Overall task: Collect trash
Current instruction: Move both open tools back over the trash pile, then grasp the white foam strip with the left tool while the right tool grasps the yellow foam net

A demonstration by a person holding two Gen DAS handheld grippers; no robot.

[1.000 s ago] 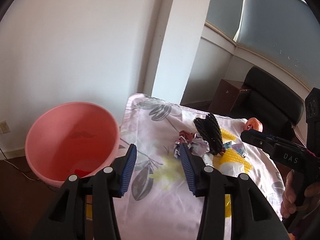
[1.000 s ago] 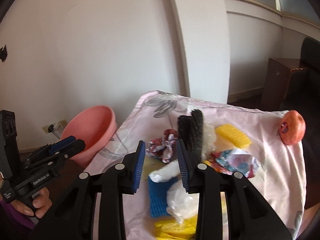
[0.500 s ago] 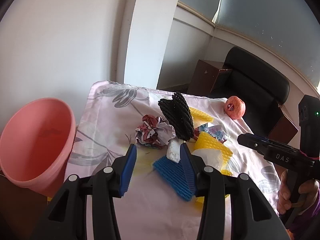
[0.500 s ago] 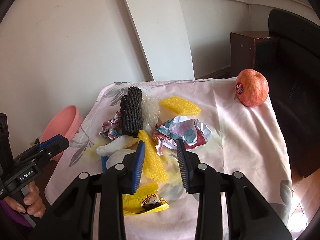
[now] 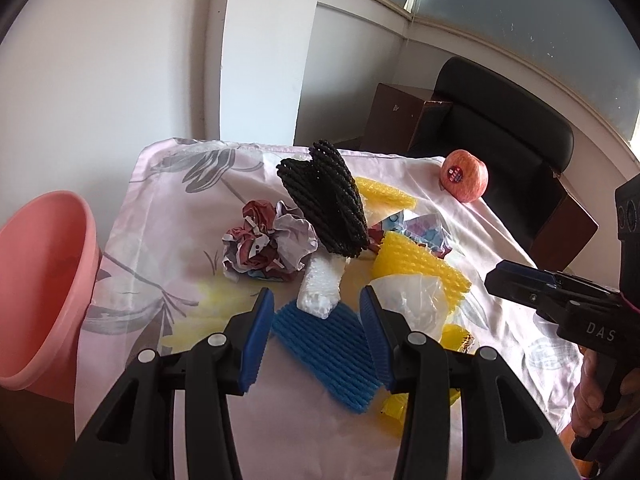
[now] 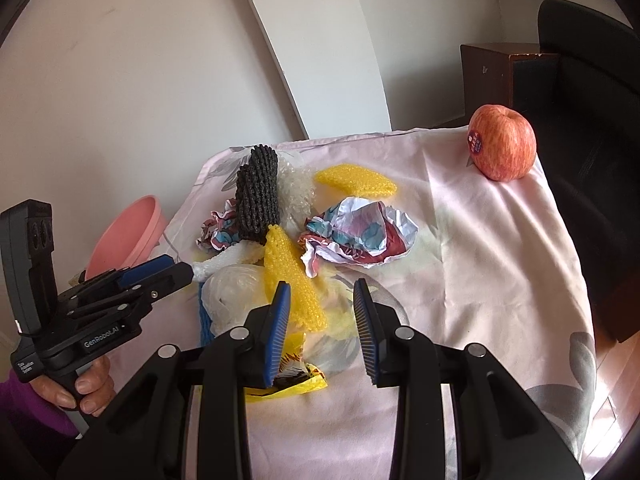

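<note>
A heap of trash lies on a flowered pink cloth [image 5: 168, 208]: a black foam net [image 5: 328, 200], a crumpled wrapper [image 5: 268, 248], a white foam roll [image 5: 322, 288], a blue foam net [image 5: 332, 356], a yellow foam net [image 5: 416, 268] and a clear plastic bag [image 5: 408, 300]. My left gripper [image 5: 316, 328] hangs open just above the blue net, not touching it. My right gripper [image 6: 320, 312] is open over the cloth. The yellow net [image 6: 292, 280] is by its left finger and a crumpled foil wrapper [image 6: 360, 236] lies beyond. A yellow snack wrapper [image 6: 296, 380] is underneath.
A pink basin [image 5: 40, 296] stands off the table's left edge. An apple [image 6: 502, 142] sits at the far right corner of the cloth. Behind it are a black chair [image 5: 500, 120] and a brown cabinet [image 5: 396, 120]. A white wall and pillar close the back.
Both grippers swung away from the pink basin, moved in over the trash heap and sank closer to it. Their jaws kept the same width.
</note>
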